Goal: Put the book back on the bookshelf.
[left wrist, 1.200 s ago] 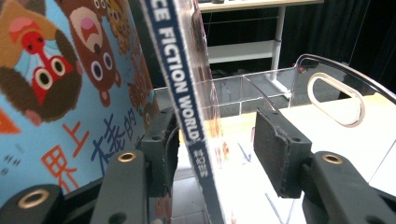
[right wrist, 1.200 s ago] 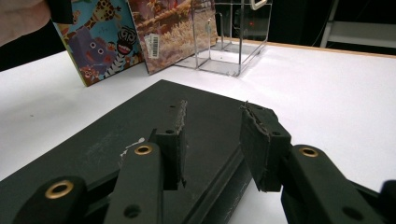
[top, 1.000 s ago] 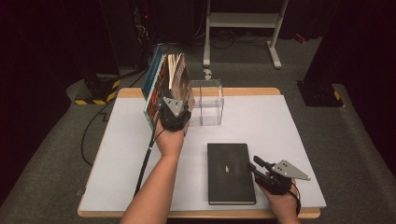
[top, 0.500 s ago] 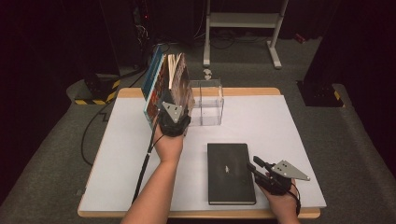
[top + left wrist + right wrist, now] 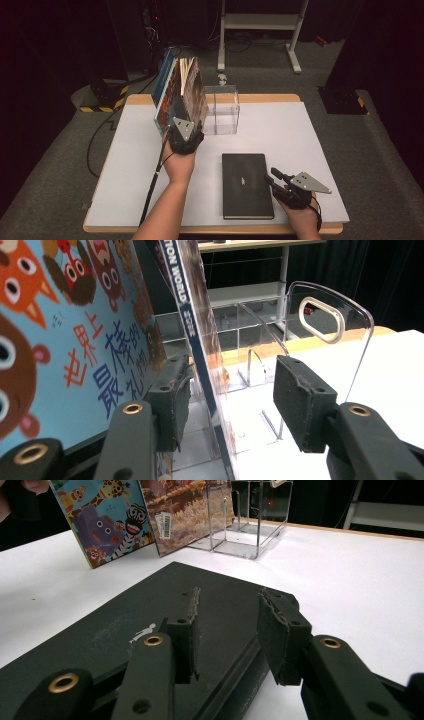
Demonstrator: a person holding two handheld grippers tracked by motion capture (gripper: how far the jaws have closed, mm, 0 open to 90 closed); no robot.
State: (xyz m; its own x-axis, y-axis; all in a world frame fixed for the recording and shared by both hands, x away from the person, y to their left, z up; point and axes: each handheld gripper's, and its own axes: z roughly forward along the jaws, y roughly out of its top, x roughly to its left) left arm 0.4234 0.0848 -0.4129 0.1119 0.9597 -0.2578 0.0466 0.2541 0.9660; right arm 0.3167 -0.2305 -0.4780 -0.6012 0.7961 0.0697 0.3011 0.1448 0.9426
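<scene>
Left claw (image 5: 227,405) straddles the upright book's (image 5: 200,340) spine, jaws just widening.

Your left gripper (image 5: 185,131) reaches forward at the books (image 5: 179,95), jaws just opening; your right gripper (image 5: 280,184) rests low, jaws apart.

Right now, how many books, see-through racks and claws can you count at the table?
Picture books: 2
Black book: 1
Clear rack: 1
Claws: 2
Total: 6
</scene>
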